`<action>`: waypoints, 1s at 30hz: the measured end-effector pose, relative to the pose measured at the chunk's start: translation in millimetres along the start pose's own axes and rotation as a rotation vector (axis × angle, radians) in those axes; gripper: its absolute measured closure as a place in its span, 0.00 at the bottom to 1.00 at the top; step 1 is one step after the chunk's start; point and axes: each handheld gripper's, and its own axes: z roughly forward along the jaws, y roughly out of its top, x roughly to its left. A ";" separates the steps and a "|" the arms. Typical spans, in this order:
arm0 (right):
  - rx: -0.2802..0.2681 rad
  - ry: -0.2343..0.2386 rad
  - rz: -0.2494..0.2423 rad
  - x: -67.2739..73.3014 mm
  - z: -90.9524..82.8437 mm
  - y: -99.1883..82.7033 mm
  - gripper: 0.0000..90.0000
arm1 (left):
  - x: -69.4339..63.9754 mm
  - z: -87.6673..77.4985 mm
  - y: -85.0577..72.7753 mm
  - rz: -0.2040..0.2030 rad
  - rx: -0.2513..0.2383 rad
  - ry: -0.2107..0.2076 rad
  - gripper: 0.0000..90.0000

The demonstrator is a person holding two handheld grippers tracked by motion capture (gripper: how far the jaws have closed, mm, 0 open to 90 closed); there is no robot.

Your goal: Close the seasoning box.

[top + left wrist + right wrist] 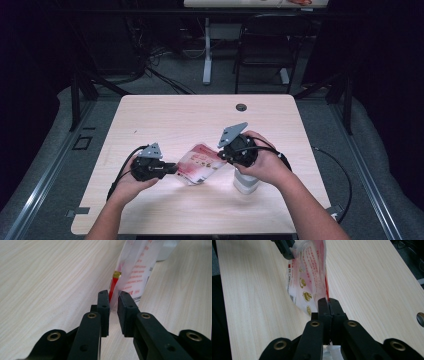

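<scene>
A clear plastic bag [200, 164] with red print hangs just above the wooden table [175, 115], stretched between my two grippers. My right gripper [220, 156] is shut on the bag's red-striped edge [326, 290], and in the right gripper view its jaws [328, 301] meet with the film pinched flat. My left gripper [175, 168] is at the bag's opposite end. In the left gripper view its jaws [113, 293] stand a little apart, the bag's [135, 272] thin edge hangs loose in the gap, and the pads do not press it.
A white container [246, 182] stands on the table under my right hand. A cable hole [241, 107] sits near the far edge. Beyond the table are a black chair [265, 45] and a desk leg on the grey floor.
</scene>
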 end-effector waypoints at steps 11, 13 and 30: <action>-0.037 0.018 0.004 4.4 0.0 3.6 0.98 | 1.7 1.4 -3.9 0.000 0.015 -0.003 0.87; -0.039 0.022 0.002 5.4 -0.8 4.3 0.97 | 1.3 1.8 -4.6 -0.004 0.012 -0.002 0.87; -0.098 0.032 0.019 5.6 -1.8 8.8 0.99 | 0.1 9.5 -10.1 -0.022 -0.008 -0.001 0.88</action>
